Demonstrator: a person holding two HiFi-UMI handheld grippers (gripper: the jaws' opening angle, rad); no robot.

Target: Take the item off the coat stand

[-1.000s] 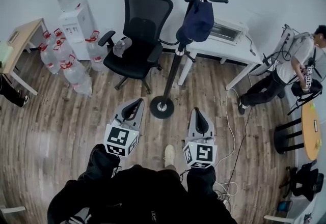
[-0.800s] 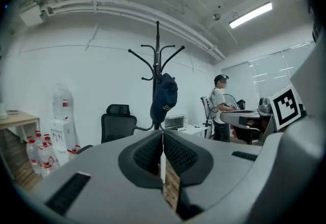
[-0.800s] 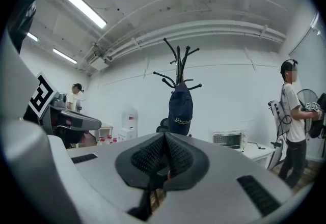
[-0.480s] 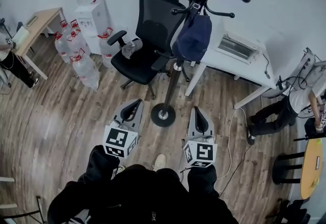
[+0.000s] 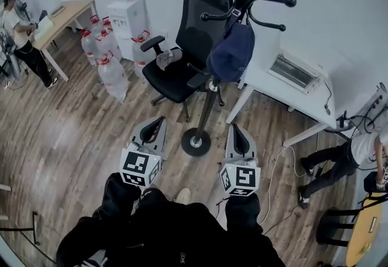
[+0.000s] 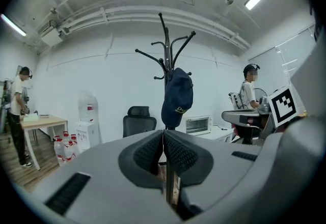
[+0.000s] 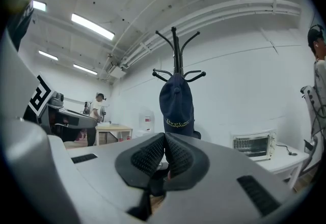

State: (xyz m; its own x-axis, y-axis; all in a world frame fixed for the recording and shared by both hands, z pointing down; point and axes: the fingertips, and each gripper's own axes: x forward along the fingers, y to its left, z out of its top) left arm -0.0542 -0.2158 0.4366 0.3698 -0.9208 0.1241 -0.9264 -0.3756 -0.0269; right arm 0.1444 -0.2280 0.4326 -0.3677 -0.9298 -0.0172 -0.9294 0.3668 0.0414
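A dark blue cap (image 5: 233, 50) hangs from a hook of the black coat stand (image 5: 209, 97), whose round base (image 5: 196, 142) rests on the wooden floor. The cap (image 6: 177, 96) shows ahead in the left gripper view, and as a cap (image 7: 177, 102) with yellow lettering in the right gripper view. My left gripper (image 5: 153, 130) is held low, left of the base, its jaws shut with nothing between them. On the other side of the base my right gripper (image 5: 236, 136) is also shut and empty. Both are well short of the cap.
A black office chair (image 5: 191, 56) stands behind the stand. Left of it are a water dispenser (image 5: 126, 8) and several water bottles (image 5: 106, 62). A white table (image 5: 297, 93) with a small oven (image 5: 293, 71) is at the right. People stand at the far left (image 5: 21, 35) and right (image 5: 357, 150).
The head view has swung, so the stand, chair and bottles sit further right and lower in frame. Both grippers have stayed shut and low on either side of the base.
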